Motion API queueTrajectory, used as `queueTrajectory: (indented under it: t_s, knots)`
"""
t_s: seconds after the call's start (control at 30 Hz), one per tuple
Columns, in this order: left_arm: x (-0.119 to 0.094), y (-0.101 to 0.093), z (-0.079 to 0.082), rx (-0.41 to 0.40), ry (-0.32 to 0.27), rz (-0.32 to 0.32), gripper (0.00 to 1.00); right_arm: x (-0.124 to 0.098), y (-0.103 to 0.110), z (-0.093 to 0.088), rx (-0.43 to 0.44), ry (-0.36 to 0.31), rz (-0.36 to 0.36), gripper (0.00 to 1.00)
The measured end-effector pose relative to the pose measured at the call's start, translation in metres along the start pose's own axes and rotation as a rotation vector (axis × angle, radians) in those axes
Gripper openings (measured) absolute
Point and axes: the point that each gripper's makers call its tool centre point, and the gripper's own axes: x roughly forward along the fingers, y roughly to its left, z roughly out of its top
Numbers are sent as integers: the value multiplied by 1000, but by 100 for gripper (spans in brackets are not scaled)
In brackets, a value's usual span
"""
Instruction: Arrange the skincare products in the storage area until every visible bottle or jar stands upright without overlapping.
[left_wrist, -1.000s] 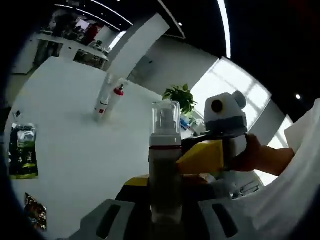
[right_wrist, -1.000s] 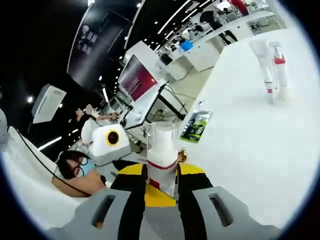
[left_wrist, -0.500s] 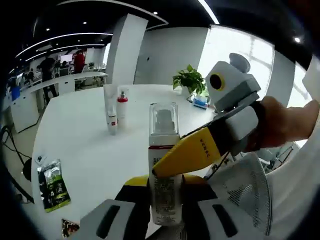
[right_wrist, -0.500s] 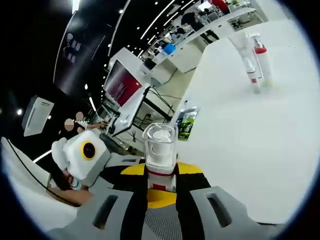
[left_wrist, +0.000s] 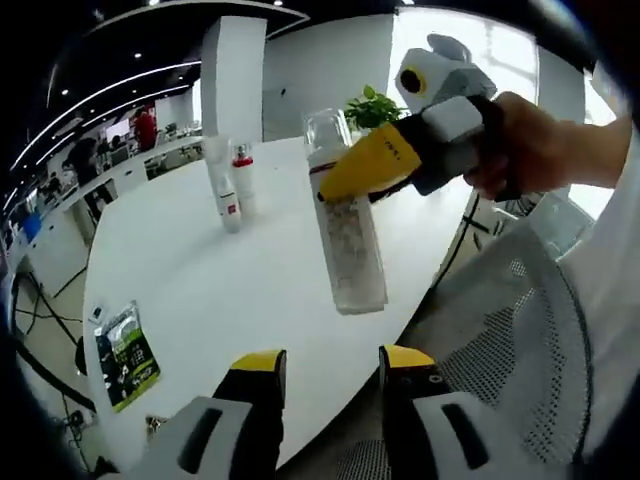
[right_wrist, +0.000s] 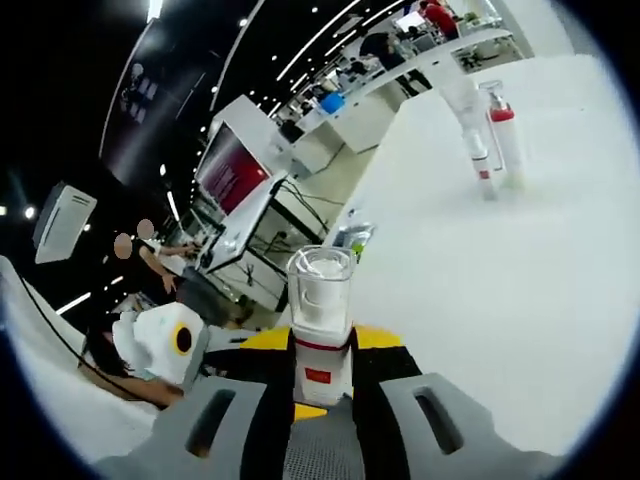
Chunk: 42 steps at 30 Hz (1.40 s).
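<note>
A tall pump bottle (left_wrist: 347, 235) with a clear cap and a red band hangs tilted above the white table (left_wrist: 200, 280). My right gripper (left_wrist: 340, 180) is shut on its neck and comes into the left gripper view from the right, held by a hand. In the right gripper view the same bottle (right_wrist: 320, 315) stands between the jaws of my right gripper (right_wrist: 320, 375). My left gripper (left_wrist: 332, 365) is open below the bottle, apart from it, with nothing between its yellow tips. A white tube (left_wrist: 222, 185) and a red-capped bottle (left_wrist: 243, 180) stand upright together farther back on the table.
A green sachet (left_wrist: 125, 350) lies flat near the table's edge at the left, and it appears again as the sachet (right_wrist: 350, 240) beyond the held bottle. A mesh chair (left_wrist: 500, 340) stands at the table's near right. A potted plant (left_wrist: 370, 105) sits at the far edge.
My left gripper has let go of the pump bottle and drawn back from it, jaws now open. The right gripper alone carries the bottle, higher and tilted.
</note>
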Motion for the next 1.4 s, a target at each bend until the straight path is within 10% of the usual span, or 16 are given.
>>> queueTrajectory:
  t_s: [0.13,0.2,0.53,1.0,1.4]
  knots:
    - [3,15,-2,2,11,50,21,-4,-15,14,-21,-22,-43,18]
    - [1,17,11,-62,-63,52,25,-4,-21,20,-26,-29,-58,18]
    - [10,10,-11,-18,37,40,27,-3,-62,49,-52,-75,-157,18]
    - [11,10,-10,-48,30,32,27,16,-117,78,-111,-107,-301,19]
    - [10,16,-13,80,57,69,25,27,-155,93,-138,-111,-385,18]
